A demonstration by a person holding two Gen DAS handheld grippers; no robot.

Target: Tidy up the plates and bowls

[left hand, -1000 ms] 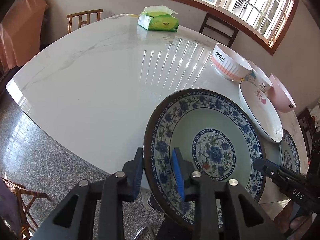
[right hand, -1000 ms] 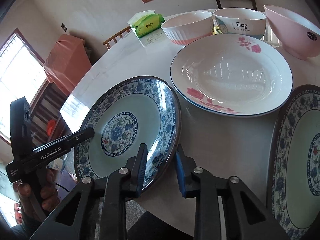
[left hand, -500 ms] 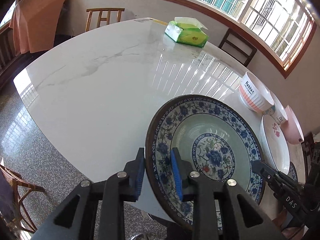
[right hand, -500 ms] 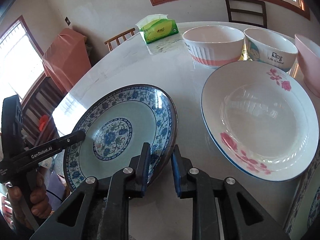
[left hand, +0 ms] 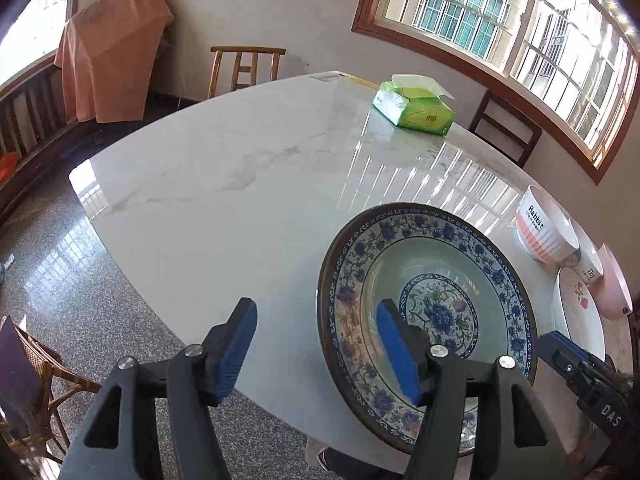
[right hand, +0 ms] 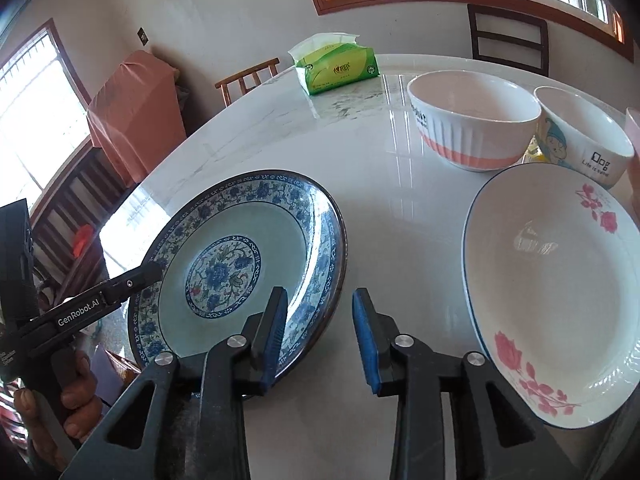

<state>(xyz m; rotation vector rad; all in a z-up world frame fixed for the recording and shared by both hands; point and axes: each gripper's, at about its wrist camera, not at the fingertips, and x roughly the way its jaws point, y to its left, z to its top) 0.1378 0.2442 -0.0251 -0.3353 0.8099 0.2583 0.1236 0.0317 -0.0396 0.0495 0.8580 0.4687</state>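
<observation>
Left gripper [left hand: 316, 344]: spread wide, nothing held; one blue pad is seen over the blue-patterned plate [left hand: 436, 280], the other outside its rim above the table edge.
Right gripper [right hand: 320, 338]: likewise parted and empty; its jaws stand either side of the same plate's near rim, with no contact made out.
Blue-patterned plate [right hand: 240, 256]: set on the marble table [left hand: 240, 184], overhanging the near edge slightly.
White rose plate [right hand: 552, 280]: lying to the right, apart from the blue one.
Bowls: a ribbed pink-banded bowl [right hand: 472, 128] and a cartoon "Dog" bowl [right hand: 584, 140] are ranged beyond the rose plate; a pink bowl [left hand: 612, 284] is seen past them.
Step in hand: judged as release of the blue plate at its place.
Next move: withdrawal clear of the rim is called for, then a grasp on the rose plate's edge for stacking.
</observation>
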